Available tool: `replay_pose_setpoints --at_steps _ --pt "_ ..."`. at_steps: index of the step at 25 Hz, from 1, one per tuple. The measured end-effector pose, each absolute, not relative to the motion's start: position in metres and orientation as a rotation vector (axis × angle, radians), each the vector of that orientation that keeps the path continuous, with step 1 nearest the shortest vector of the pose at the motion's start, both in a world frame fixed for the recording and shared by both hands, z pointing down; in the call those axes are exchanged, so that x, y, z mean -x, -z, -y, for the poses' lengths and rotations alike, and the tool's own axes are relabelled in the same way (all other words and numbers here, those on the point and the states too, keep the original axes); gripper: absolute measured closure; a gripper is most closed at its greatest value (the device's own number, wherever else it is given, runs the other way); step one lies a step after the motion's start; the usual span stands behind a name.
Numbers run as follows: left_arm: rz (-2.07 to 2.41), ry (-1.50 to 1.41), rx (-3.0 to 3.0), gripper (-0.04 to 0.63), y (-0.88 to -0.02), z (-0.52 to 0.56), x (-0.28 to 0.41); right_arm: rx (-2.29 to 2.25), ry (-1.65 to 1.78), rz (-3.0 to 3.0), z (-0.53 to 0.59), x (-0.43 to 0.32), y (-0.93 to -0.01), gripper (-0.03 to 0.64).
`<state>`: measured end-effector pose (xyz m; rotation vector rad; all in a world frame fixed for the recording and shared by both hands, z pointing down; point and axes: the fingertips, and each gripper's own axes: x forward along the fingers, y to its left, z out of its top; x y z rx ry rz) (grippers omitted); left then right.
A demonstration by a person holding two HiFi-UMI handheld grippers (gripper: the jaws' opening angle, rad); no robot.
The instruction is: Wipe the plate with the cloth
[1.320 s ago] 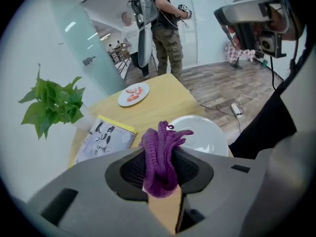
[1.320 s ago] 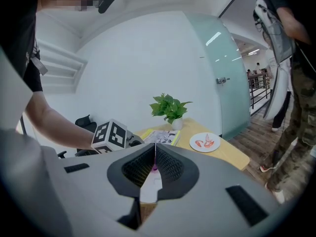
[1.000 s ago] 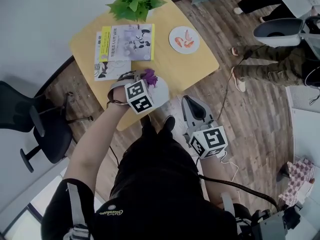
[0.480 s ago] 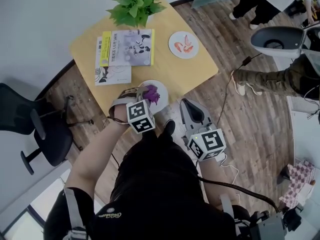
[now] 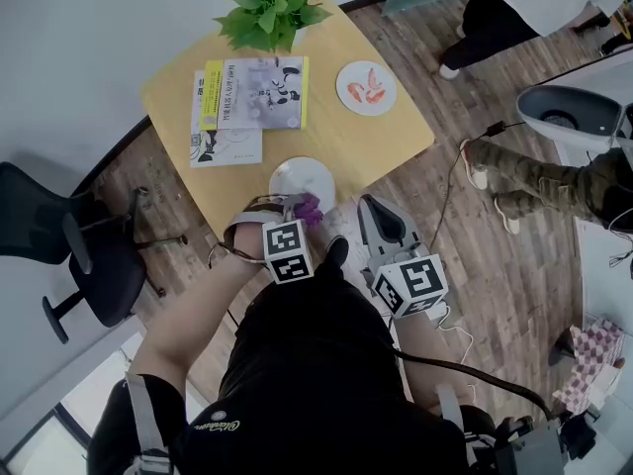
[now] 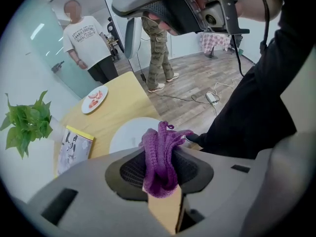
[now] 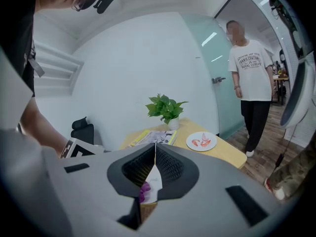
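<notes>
Over worktop, left gripper fingers clamped on cloth, right gripper fingers together: press cloth flat across whole plate.

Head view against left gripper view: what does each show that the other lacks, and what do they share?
Only the head view: the black office chair and the right gripper, just off the table's edge. Only the left gripper view: a close look at the left gripper, its tongs shut on the purple knitted cloth. Both: that cloth, the plain round white plate on the yellow wooden table, and the green potted plant.
</notes>
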<state>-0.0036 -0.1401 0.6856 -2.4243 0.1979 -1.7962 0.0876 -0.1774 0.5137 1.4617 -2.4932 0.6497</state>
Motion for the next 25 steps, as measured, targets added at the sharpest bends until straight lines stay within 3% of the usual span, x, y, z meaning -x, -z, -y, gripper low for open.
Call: replay_pose_setpoints --at_steps 8,14,25 --pt "-0.178 1.789 2.439 0.468 -0.68 0.138 0.001 -1.472 -0.666 2.494 0.175 -0.089 -0.514 0.607" --pt "-0.407 1.733 2.543 0.468 -0.653 0.205 0.002 -1.487 -0.655 2.488 0.177 -0.095 -0.511 0.607" --pt "-0.387 1.836 2.515 0.468 -0.689 0.236 -0.019 -1.494 -0.664 2.469 0.174 -0.097 -0.516 0.607"
